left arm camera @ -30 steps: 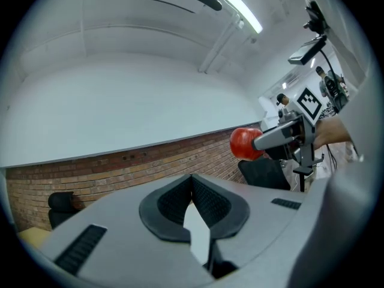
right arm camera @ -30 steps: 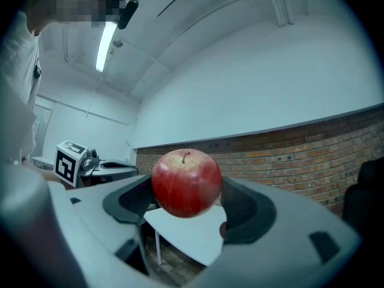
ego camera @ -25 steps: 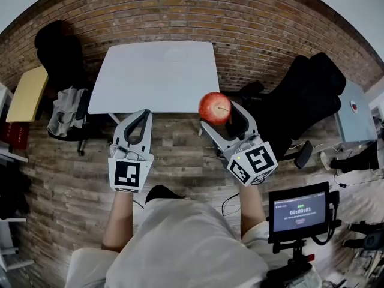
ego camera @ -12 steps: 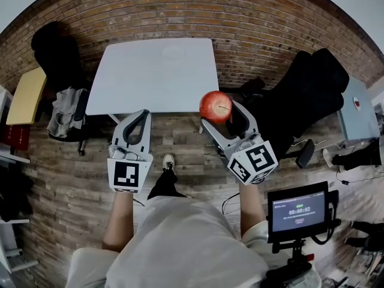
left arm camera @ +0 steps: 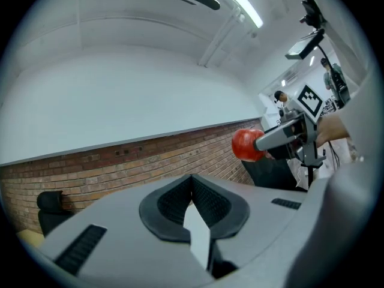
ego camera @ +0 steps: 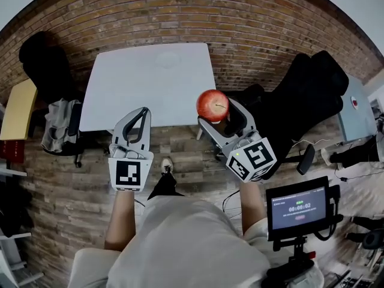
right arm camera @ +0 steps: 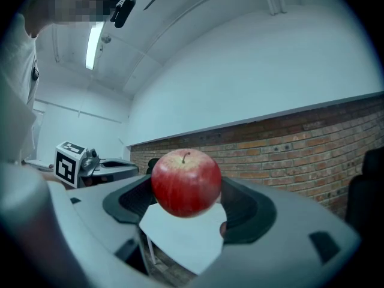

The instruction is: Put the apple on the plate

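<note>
A red apple [ego camera: 212,105] is held in the air by my right gripper [ego camera: 215,110], which is shut on it, just off the near right corner of the white table [ego camera: 132,95]. A faint white plate [ego camera: 168,59] lies at the table's far middle. In the right gripper view the apple [right arm camera: 186,182] fills the space between the dark pads, with the tabletop [right arm camera: 186,242] below. My left gripper [ego camera: 140,116] hovers at the table's near edge, shut and holding nothing. Its view shows the pads meeting at the tip of the left gripper [left arm camera: 192,179], and the apple [left arm camera: 246,144] off to the right.
A black chair [ego camera: 306,101] stands right of the table, another dark chair [ego camera: 42,59] at the back left. Grey cloth [ego camera: 57,122] hangs on a seat beside a yellow table [ego camera: 18,110]. A screen on a stand [ego camera: 298,209] is at my right. The floor is wood planks.
The table has drawn closer to both grippers as the person stepped forward; a shoe now shows below. The apple stays held in the right gripper.
</note>
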